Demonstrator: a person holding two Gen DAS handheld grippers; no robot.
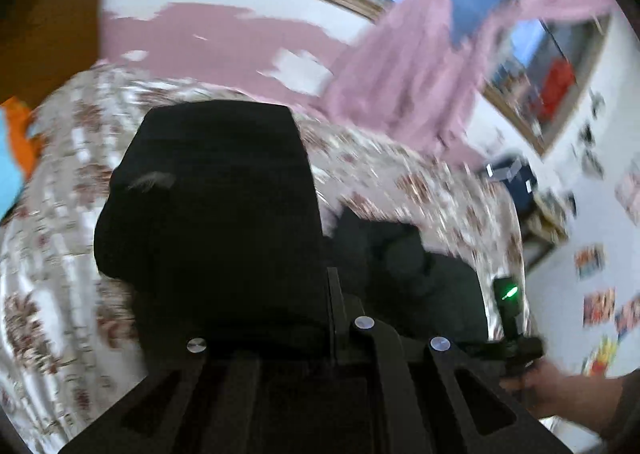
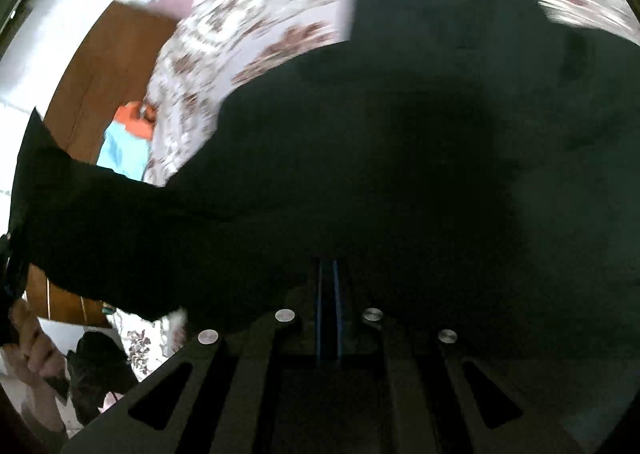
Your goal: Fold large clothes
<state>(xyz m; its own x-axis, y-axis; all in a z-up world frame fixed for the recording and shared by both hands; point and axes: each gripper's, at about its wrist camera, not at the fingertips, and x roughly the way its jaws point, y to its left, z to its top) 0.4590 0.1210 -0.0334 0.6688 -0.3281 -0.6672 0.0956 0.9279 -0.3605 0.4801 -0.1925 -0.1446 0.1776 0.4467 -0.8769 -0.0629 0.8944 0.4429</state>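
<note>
A bed covered by a floral bedspread (image 1: 400,174) is seen in both wrist views, blurred, and it carries the black garment (image 2: 400,134), which is spread across the bedspread and fills most of the right wrist view. In the left wrist view a broad flap of the same black cloth hangs up before the camera, with more of it bunched on the bed to its right. Pink curtains (image 1: 400,86) are seen draped by a wooden-framed window (image 1: 560,102). A brown wooden panel (image 2: 104,86) is seen beyond the bed, and orange and blue fabric (image 2: 128,134) lies at the bed's edge beside it. No container can be made out. The left gripper (image 1: 332,286) is seen with its jaws together, clamped on the black garment. The right gripper (image 2: 329,274) is likewise closed, its jaws pinched on the garment's edge. The right hand (image 1: 560,386) and the left hand (image 2: 32,342) are each glimpsed at a frame edge.
</note>
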